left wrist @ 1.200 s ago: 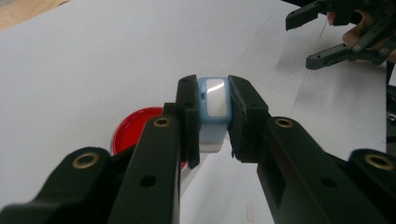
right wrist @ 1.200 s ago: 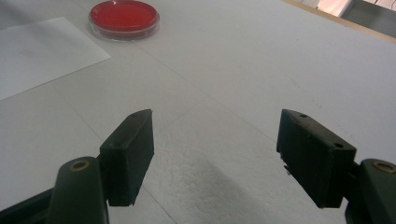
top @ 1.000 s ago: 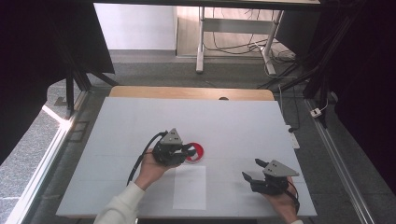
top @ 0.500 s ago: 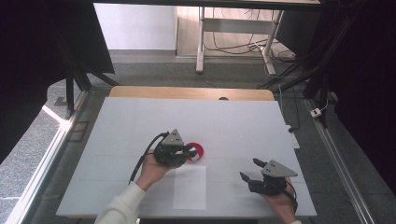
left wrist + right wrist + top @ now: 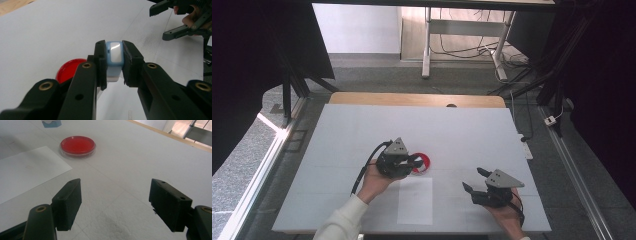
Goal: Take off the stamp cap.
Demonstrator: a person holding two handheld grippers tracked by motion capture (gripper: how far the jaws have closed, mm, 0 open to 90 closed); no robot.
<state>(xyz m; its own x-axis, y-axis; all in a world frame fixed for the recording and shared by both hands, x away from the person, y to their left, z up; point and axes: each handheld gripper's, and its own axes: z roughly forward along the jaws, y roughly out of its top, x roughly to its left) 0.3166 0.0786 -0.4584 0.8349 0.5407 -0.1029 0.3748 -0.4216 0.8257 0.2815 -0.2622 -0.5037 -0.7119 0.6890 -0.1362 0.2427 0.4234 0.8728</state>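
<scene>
Left gripper clamped on a small light-blue block, pads pressing both its sides; the left gripper view shows this grip, while the high view hides the block under the gripper. Red dish sits just beside it at 9 o'clock, resting on the white table. Right gripper jaws wide apart, nothing between, hovering over bare table; paper sheet at its 10 o'clock.
</scene>
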